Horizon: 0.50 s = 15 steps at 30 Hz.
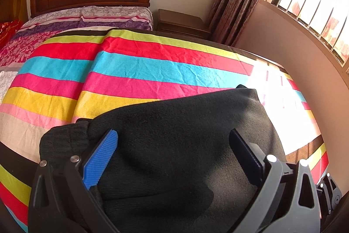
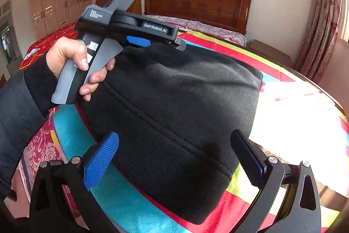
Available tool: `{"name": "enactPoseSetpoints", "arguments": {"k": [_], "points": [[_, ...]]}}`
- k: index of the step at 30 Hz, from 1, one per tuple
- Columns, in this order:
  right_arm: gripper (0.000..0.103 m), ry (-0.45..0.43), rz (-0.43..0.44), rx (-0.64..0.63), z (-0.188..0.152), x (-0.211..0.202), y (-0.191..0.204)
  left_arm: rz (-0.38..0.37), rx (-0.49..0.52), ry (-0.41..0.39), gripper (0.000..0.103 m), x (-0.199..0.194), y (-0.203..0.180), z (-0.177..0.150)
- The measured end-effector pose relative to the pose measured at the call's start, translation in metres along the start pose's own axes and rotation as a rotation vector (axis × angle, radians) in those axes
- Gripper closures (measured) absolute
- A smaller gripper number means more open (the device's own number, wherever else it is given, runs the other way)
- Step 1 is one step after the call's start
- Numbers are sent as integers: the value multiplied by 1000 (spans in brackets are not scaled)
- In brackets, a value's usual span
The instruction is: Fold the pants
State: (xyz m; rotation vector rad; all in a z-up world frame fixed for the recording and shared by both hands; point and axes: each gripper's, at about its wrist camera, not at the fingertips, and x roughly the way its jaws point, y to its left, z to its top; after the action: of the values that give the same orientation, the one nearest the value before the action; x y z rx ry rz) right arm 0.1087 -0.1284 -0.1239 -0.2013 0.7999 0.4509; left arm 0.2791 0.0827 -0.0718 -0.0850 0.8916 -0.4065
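Black pants (image 1: 174,134) lie between left gripper's (image 1: 174,152) spread fingers.

Black knit pants (image 2: 174,106), folded into a compact, thick, roughly rectangular bundle, lying flat on the striped bed cover (image 2: 135,209). Soft fleecy surface with a raised seam running diagonally across the top layer and a stitched hem along the near edge; ribbed band bunched at one corner (image 1: 63,143). Far edge beside the sunlit patch of the cover, near edge toward the cameras.
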Motion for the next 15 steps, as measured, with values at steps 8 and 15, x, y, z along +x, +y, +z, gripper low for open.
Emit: {"name": "enactPoseSetpoints", "arguments": {"k": [8, 15], "points": [[4, -22, -18, -28, -9, 5, 4, 10, 7, -1, 2, -1, -1, -1], [4, -17, -13, -32, -6, 5, 4, 33, 21, 6, 2, -1, -4, -2]]}}
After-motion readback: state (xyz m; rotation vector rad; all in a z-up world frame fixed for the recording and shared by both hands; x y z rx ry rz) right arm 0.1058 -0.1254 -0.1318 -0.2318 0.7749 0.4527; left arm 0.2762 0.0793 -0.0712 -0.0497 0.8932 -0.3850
